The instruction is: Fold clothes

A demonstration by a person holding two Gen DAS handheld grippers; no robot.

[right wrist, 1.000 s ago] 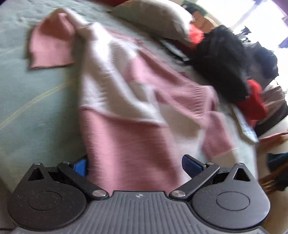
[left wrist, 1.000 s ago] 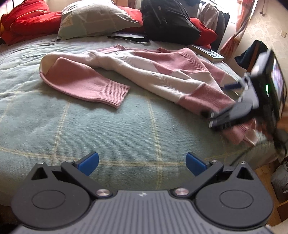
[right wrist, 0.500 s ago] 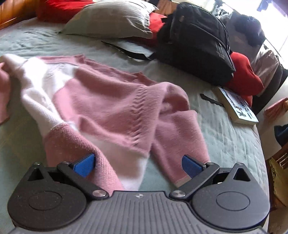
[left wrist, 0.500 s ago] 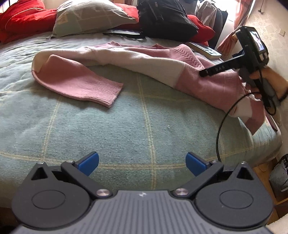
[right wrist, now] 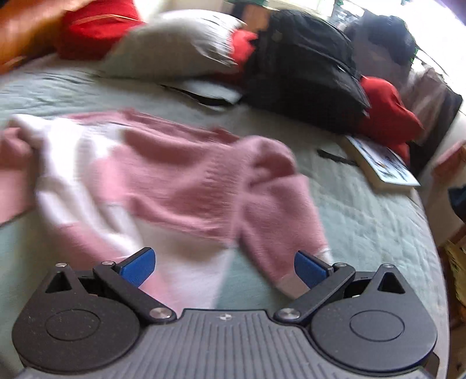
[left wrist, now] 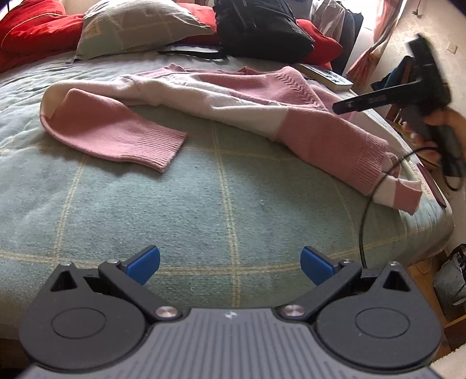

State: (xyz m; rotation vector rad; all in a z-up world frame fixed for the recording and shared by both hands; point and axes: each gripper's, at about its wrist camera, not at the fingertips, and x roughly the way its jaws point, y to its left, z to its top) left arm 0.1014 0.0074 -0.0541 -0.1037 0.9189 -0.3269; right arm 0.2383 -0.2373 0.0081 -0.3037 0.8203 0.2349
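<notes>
A pink and white knitted sweater (left wrist: 233, 96) lies crumpled across the green bedspread (left wrist: 227, 204), one sleeve folded toward the front left and its hem hanging near the bed's right edge. My left gripper (left wrist: 230, 262) is open over bare bedspread, well short of the sweater. In the right wrist view the sweater (right wrist: 180, 180) fills the middle, blurred. My right gripper (right wrist: 222, 266) is open above the sweater's near edge, with nothing between its fingers. From the left wrist view, the right gripper (left wrist: 337, 108) shows as a dark blurred tool in a hand at the right, over the sweater's hem.
Red cushions (left wrist: 32, 32), a grey pillow (left wrist: 137, 26) and a black backpack (left wrist: 262, 26) line the bed's head. A book (right wrist: 381, 163) lies near the right edge. A cable (left wrist: 364, 204) hangs from the right gripper. Past the bed's right edge stand furniture and curtains.
The right gripper has let go of the sweater and lifted away to the right. The sweater's hem has dropped onto the bed. My left gripper has barely moved.
</notes>
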